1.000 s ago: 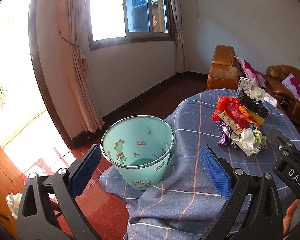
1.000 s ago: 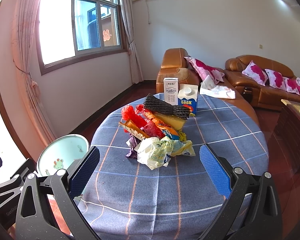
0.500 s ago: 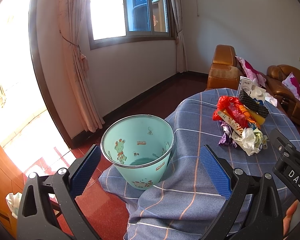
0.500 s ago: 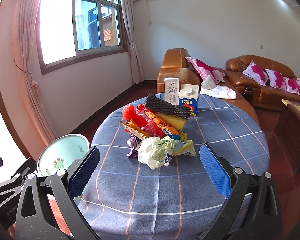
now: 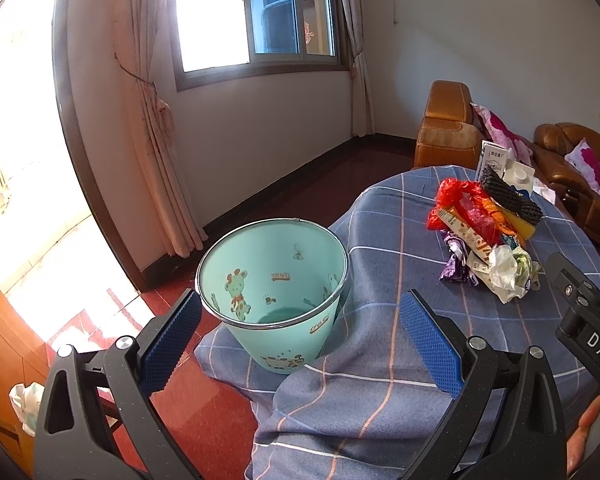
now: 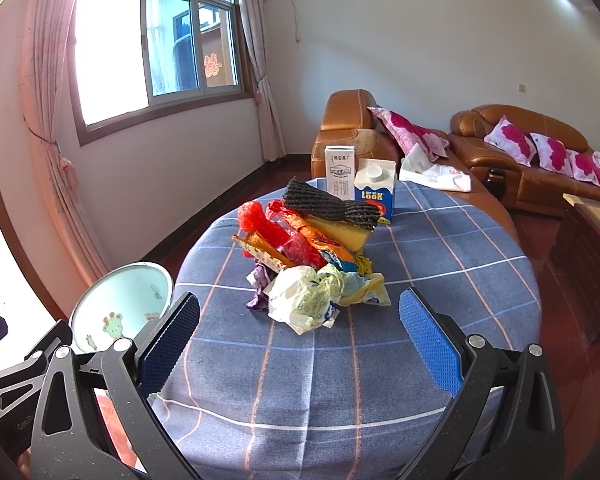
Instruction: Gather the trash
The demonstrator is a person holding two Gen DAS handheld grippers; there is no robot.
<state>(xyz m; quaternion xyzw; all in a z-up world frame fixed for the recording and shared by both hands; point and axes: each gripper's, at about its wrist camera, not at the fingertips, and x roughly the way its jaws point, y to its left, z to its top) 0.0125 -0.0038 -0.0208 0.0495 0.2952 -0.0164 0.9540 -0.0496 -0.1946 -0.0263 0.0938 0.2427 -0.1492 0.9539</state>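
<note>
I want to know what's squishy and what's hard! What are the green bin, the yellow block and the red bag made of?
The green bin looks like smooth, slightly glossy plastic with printed cartoon animals and a shiny metal-looking rim. The yellow block looks like soft matte sponge, its dark top coarse like a scrubbing pad. The red bag looks like thin crinkly plastic film: it is wrinkled, shiny and partly see-through.

Round table [image 6: 440, 340] under blue checked cloth carries trash heap [image 6: 312, 256] and two cartons [image 6: 358, 182].

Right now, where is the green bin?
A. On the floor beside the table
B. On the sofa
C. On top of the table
A: the green bin stands on the red floor, right beside the table, with the cloth hanging against it.
</note>
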